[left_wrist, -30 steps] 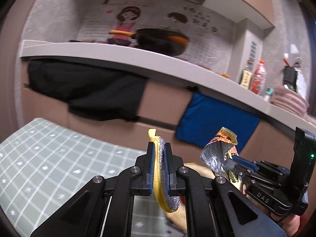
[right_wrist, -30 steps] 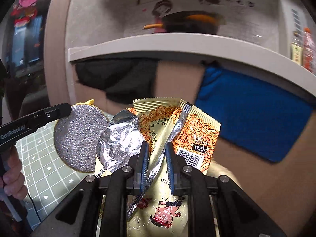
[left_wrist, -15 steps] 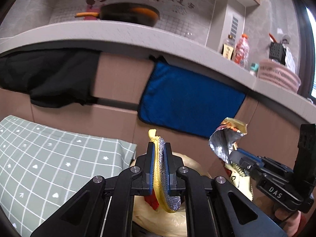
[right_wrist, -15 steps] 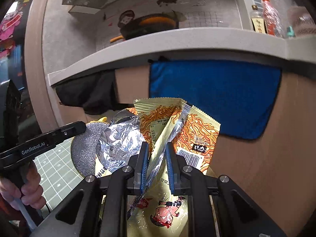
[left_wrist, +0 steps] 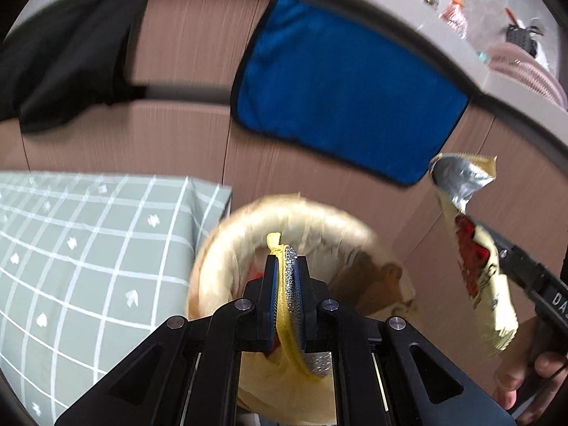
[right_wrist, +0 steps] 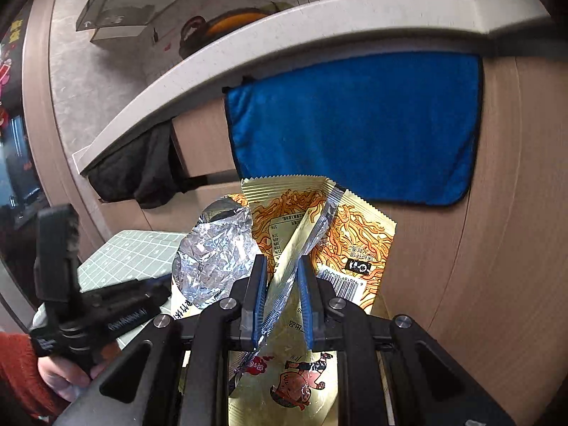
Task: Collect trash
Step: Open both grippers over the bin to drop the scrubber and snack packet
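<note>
While the left gripper point(left_wrist: 288, 284) is clamped on a round scouring pad point(left_wrist: 291, 305), silver mesh on one face and yellow on the other, its nose hangs just above the open mouth of a bin point(left_wrist: 220, 241) lined with a pale yellow bag. The pad stands edge-on between the pads, most of it sagging below the fingers. If the jaws let go from this spot it should fall inside, but the bin's near rim sits close under the gripper, so a release made a little short could bounce the pad off the rim onto the floor beside the checked tablecloth point(left_wrist: 88, 241).

To the right, the right gripper point(right_wrist: 280, 294) pinches a snack wrapper point(right_wrist: 319, 234) by a thin crease, with the crumpled foil inside of the packet point(right_wrist: 213, 259) flaring out to the left. Seen from the left camera, that wrapper point(left_wrist: 472, 248) hangs beyond the bin's right edge, not over the opening. Dropped there, I judge it would miss. Being light and broad, it may also flutter sideways, or cling to the pad faces.

Both tools crowd one opening, so a bump between them is possible.
</note>
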Action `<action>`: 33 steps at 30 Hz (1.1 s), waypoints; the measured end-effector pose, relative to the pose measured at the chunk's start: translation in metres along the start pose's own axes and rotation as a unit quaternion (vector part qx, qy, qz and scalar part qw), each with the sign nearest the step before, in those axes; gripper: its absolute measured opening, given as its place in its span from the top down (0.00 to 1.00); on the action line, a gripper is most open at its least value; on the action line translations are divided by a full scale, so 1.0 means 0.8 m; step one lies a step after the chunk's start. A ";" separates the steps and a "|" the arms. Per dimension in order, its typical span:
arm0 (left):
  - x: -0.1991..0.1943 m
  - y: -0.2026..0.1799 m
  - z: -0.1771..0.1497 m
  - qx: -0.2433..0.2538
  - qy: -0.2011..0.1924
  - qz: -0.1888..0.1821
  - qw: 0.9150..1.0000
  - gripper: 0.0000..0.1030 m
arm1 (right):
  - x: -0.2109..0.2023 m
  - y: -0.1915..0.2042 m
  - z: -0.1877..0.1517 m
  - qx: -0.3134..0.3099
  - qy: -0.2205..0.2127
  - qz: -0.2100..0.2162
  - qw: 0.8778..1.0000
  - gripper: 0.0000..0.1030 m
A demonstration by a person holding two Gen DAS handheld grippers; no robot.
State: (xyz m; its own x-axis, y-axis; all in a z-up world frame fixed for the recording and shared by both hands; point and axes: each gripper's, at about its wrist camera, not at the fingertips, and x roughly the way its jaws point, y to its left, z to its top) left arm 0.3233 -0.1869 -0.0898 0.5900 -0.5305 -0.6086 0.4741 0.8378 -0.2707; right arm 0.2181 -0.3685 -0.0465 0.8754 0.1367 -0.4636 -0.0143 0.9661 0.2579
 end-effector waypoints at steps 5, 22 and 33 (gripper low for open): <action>0.016 0.014 -0.003 -0.027 0.023 -0.020 0.999 0.89 | 0.025 -0.005 -0.010 0.004 0.024 0.008 1.000 0.85; -0.077 0.042 -0.002 -0.086 -0.065 0.057 0.993 0.71 | 0.136 0.028 -0.024 -0.013 0.126 0.050 0.991 0.85; -0.108 0.042 -0.031 -0.072 -0.071 0.057 0.993 0.71 | 0.159 0.014 -0.048 0.012 0.160 0.010 0.987 0.78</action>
State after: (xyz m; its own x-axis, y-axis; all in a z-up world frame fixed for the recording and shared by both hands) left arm 0.2723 -0.1098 -0.0649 0.7253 -0.4351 -0.5335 0.3067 0.8980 -0.3155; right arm 0.3108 -0.3319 -0.1355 0.6773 0.2215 -0.7016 -0.0154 0.9577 0.2875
